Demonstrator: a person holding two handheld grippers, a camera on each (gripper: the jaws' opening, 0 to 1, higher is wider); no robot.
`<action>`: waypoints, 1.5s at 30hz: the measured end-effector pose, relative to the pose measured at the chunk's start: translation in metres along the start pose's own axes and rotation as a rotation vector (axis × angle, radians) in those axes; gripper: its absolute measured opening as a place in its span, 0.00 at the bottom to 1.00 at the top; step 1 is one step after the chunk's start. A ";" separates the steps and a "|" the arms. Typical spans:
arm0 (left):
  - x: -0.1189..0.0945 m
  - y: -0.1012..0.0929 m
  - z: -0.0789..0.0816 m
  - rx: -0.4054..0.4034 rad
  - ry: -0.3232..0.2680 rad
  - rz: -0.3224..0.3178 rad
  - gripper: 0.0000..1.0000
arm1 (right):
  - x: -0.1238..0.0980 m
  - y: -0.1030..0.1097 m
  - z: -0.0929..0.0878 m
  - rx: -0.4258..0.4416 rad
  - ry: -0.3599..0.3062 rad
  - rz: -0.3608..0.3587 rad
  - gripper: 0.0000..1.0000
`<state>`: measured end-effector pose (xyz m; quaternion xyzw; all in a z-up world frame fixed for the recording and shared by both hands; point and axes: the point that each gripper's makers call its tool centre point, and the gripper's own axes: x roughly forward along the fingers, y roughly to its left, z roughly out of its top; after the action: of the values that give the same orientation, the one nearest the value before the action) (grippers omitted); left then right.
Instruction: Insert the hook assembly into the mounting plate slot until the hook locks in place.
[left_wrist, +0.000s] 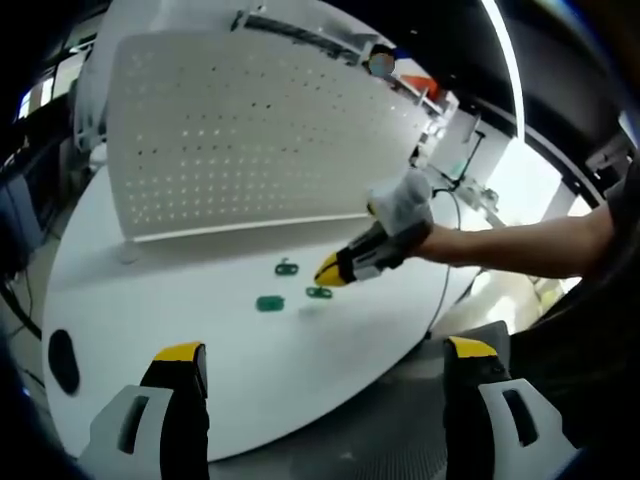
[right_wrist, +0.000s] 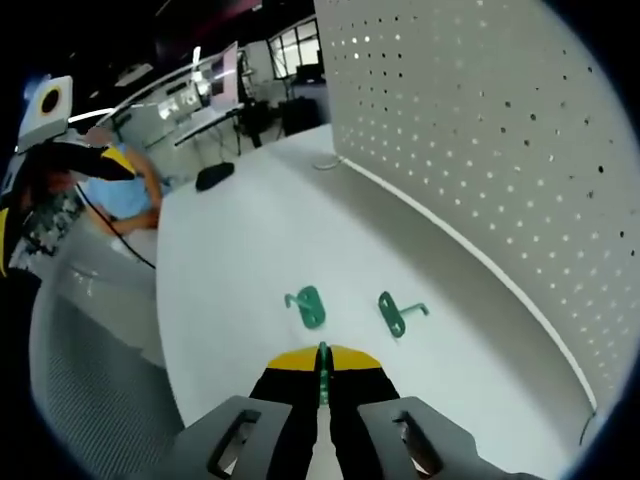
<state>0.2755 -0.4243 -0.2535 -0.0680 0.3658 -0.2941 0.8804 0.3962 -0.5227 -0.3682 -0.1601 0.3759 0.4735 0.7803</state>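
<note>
Left gripper (left_wrist: 325, 362) jaws spread wide over white table (left_wrist: 180, 300); right gripper (left_wrist: 330, 270) near three green hooks (left_wrist: 287, 268); pegboard (left_wrist: 250, 140) upright beyond.

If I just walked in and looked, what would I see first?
Probably the big white pegboard full of little holes, standing upright at the back of the round white table. Next, two small green hooks lying on the table in front of it. Close by, the right gripper with yellow tips is pinched shut on a third green hook.
</note>
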 end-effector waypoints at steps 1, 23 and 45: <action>0.000 0.000 0.000 0.001 0.000 -0.001 1.00 | -0.001 -0.001 0.001 0.003 -0.005 -0.004 0.00; 0.007 0.007 0.016 0.011 -0.007 -0.001 1.00 | -0.047 0.019 0.066 -0.005 -0.185 -0.052 0.00; 0.013 0.011 0.033 -0.103 -0.066 -0.022 1.00 | -0.102 0.072 0.120 0.159 -0.444 0.014 0.00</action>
<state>0.3100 -0.4262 -0.2413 -0.1270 0.3502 -0.2821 0.8841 0.3592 -0.4768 -0.2050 0.0125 0.2322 0.4715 0.8507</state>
